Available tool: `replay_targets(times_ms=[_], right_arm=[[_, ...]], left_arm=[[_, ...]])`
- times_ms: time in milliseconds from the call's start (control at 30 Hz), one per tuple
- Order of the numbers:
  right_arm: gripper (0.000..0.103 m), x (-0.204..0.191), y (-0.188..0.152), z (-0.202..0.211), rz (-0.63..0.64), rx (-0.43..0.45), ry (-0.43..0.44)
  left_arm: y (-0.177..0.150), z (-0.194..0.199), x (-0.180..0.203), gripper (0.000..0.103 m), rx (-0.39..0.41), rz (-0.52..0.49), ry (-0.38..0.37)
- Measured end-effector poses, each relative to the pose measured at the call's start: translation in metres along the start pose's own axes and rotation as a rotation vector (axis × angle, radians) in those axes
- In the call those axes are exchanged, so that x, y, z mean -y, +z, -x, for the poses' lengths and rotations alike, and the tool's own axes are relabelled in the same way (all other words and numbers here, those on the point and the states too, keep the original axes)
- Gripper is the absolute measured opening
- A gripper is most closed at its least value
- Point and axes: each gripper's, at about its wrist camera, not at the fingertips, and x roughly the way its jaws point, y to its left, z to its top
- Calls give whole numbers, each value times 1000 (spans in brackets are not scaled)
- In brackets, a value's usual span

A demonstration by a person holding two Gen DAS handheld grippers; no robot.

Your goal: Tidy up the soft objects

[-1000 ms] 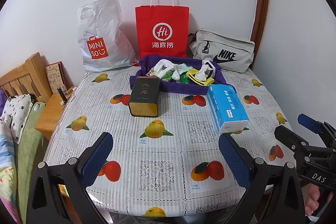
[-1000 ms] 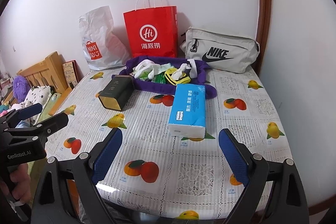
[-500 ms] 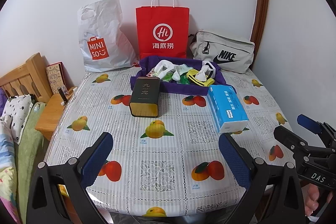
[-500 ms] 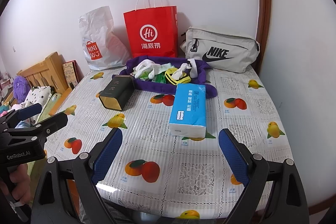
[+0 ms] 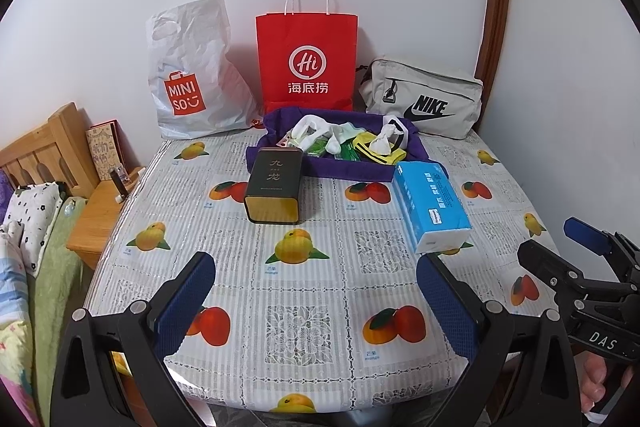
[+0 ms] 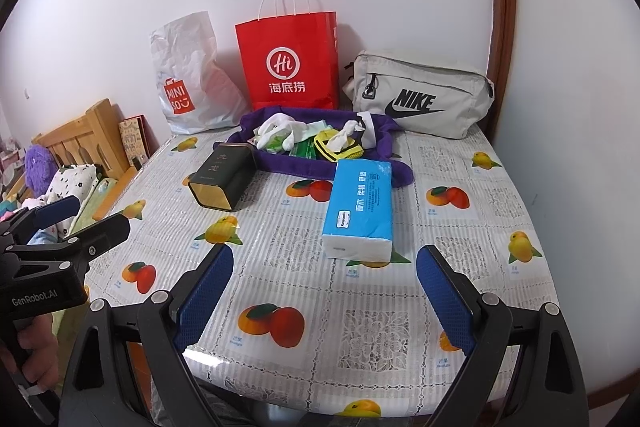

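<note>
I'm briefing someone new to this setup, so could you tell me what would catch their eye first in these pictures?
The bright red paper bag standing against the far wall draws the eye first, between a white plastic bag and a grey pouch. In front of it a purple cloth holds jumbled soft items, with a blue tissue pack nearer on the fruit-print table.

Home bedrm: bed headboard (image 5: 44, 151), pillow (image 5: 34, 215).

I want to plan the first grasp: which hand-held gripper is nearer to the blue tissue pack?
Right. The right hand-held gripper hovers open just in front of the blue tissue pack. The left hand-held gripper, also open, sits further left, facing the dark tin.
</note>
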Motion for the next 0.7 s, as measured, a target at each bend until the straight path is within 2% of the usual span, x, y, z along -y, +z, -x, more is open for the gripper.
replay_targets(times_ms=[700], right_arm=[[92, -3, -1, 1, 4, -2, 1]], left_arm=[[1, 3, 0, 102, 2, -6, -2]])
